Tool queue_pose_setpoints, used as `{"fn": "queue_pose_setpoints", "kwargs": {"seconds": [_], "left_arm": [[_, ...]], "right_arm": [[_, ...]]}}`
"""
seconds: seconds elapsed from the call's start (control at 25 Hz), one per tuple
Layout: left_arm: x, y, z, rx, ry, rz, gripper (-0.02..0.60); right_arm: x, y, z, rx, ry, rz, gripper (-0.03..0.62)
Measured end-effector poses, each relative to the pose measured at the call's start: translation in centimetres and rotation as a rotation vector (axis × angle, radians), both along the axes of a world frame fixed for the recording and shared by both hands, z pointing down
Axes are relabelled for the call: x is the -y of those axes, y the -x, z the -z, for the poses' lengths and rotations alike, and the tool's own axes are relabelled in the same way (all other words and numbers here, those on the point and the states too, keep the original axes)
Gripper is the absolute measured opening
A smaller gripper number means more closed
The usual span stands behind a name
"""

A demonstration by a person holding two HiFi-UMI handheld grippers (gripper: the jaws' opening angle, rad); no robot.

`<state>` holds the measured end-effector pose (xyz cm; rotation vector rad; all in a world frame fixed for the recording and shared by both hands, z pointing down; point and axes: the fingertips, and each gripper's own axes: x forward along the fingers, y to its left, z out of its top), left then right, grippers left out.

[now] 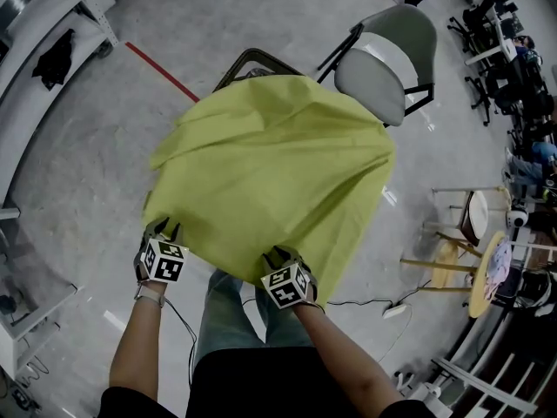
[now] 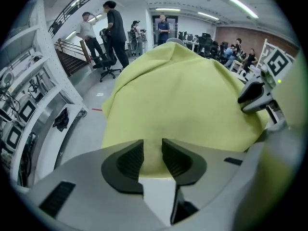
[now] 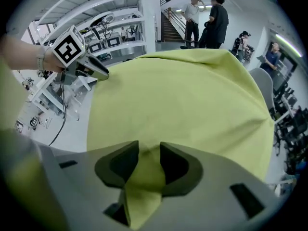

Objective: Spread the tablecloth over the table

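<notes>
A yellow-green tablecloth (image 1: 270, 172) lies billowed over the table, which it hides almost wholly; only a dark frame edge (image 1: 248, 59) shows at the far side. My left gripper (image 1: 164, 230) holds the cloth's near left corner, and my right gripper (image 1: 280, 256) holds the near edge further right. In the left gripper view the cloth's edge (image 2: 192, 95) sits between the pads of the left gripper (image 2: 153, 150). In the right gripper view a bunched fold of the cloth (image 3: 192, 95) runs down through the right gripper (image 3: 149, 153). Each gripper also shows in the other's view.
A grey folding chair (image 1: 383, 68) stands just beyond the table's far right corner. White shelving (image 1: 35, 24) lines the left side, with a red floor line (image 1: 161, 70) near it. Wooden stools (image 1: 470, 259) stand at the right. A cable (image 1: 374, 303) trails on the floor. People stand by the stairs (image 3: 211, 18).
</notes>
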<state>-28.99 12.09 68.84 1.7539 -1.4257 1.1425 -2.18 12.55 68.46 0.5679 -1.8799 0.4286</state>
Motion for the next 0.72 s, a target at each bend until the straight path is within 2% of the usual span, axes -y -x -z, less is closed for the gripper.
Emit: {"fn": "queue_pose_setpoints", "kwargs": {"seconds": [0.16,0.24,0.36,0.6,0.72], "left_arm": [[-0.2,0.0,0.1,-0.018,0.009,0.044,0.126],[0.1,-0.2,0.7,-0.048,-0.018,0.078,0.126],[1.3,-1.5,1.7,-0.115,-0.078,0.122,0.126],[3.9,-5.8,1.7,-0.172,-0.095,0.095,0.126],[4.9,-7.2,1.3,-0.176,-0.083,0.088,0.126]], "right_arm": [[-0.7,0.0,-0.2,-0.025,0.031,0.054,0.144],[-0.8,0.3,0.2,-0.03,0.047,0.097,0.16],[0.8,1.0,1.7,-0.009,0.006,0.114,0.172],[6.0,2.2,4.6,0.01,-0.084,0.122,0.181],[8.8,2.8,6.0,0.033,-0.12,0.133,0.179]]}}
